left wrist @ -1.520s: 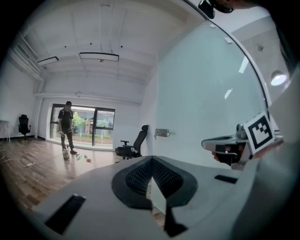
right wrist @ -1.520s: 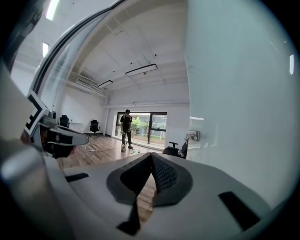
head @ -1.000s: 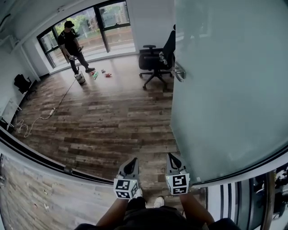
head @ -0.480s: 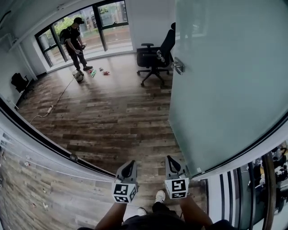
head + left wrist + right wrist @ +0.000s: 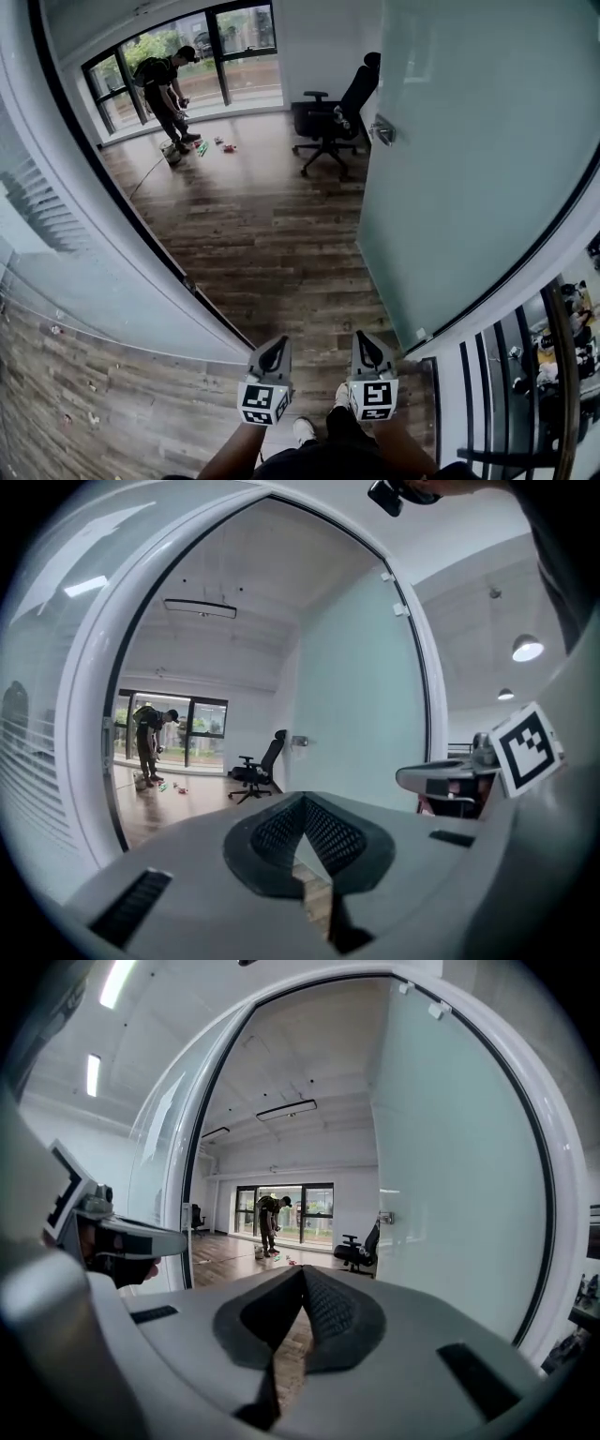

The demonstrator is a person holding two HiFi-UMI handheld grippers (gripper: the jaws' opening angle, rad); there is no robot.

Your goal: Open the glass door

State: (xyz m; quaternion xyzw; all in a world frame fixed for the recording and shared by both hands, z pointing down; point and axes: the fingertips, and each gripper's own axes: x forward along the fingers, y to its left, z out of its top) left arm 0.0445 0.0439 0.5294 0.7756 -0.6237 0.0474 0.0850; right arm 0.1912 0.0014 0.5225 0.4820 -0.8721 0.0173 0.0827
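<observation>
The frosted glass door [image 5: 469,169] stands swung open into the room on the right, its metal handle [image 5: 382,131] on the far edge. My left gripper [image 5: 274,349] and right gripper [image 5: 363,343] are side by side low in the head view, at the threshold, apart from the door. Both point into the room, shut, with nothing between the jaws. In the left gripper view the left gripper [image 5: 305,801] faces the doorway, with the door [image 5: 361,714] to the right. In the right gripper view the right gripper [image 5: 302,1274] has the door [image 5: 450,1204] and its handle [image 5: 384,1217] on the right.
A glass wall with a dark frame [image 5: 112,197] bounds the doorway on the left. Inside, a black office chair [image 5: 333,117] stands near the door's far edge. A person [image 5: 169,80] bends over small things on the floor [image 5: 220,145] by the windows. A railing [image 5: 553,375] runs at right.
Both grippers have moved forward together to the doorway. The left glass wall and the door edge have come nearer. The person by the windows has bent lower.
</observation>
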